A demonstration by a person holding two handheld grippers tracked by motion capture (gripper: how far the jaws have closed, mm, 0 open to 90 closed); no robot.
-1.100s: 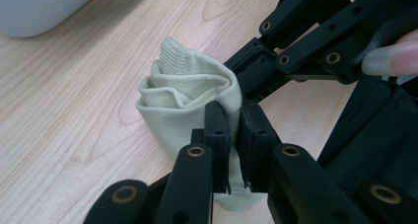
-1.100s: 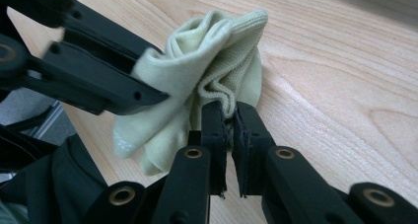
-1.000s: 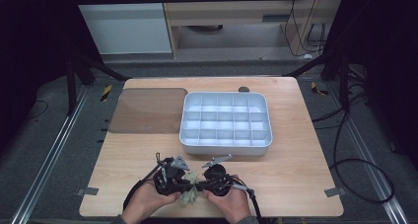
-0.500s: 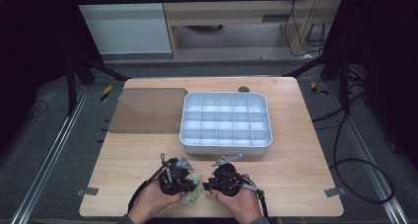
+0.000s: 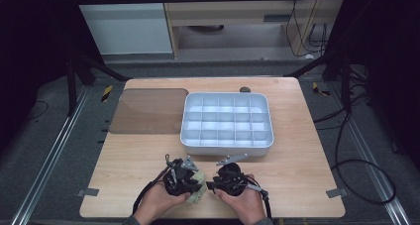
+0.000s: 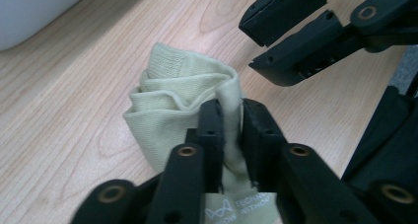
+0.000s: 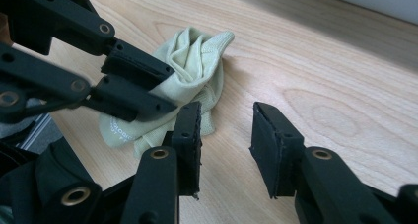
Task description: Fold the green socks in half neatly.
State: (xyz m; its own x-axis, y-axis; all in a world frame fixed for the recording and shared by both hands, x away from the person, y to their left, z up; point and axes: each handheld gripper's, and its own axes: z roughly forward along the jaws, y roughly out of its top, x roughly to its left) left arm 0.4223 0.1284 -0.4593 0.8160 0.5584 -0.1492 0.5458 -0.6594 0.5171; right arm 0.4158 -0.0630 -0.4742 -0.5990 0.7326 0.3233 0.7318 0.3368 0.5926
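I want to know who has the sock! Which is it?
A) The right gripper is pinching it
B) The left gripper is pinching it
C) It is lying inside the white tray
B: in the left gripper view, the left gripper has its jaws shut on a fold of the pale green sock, while the right gripper has its jaws open beside it.

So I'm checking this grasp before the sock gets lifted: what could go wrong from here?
The left hand-held gripper pinches just one fold of the rolled pale green sock, so the roll may unravel or slip free when raised. The right hand-held gripper is open beside the sock, gripping nothing, and sits close to the left one, so the two could collide.
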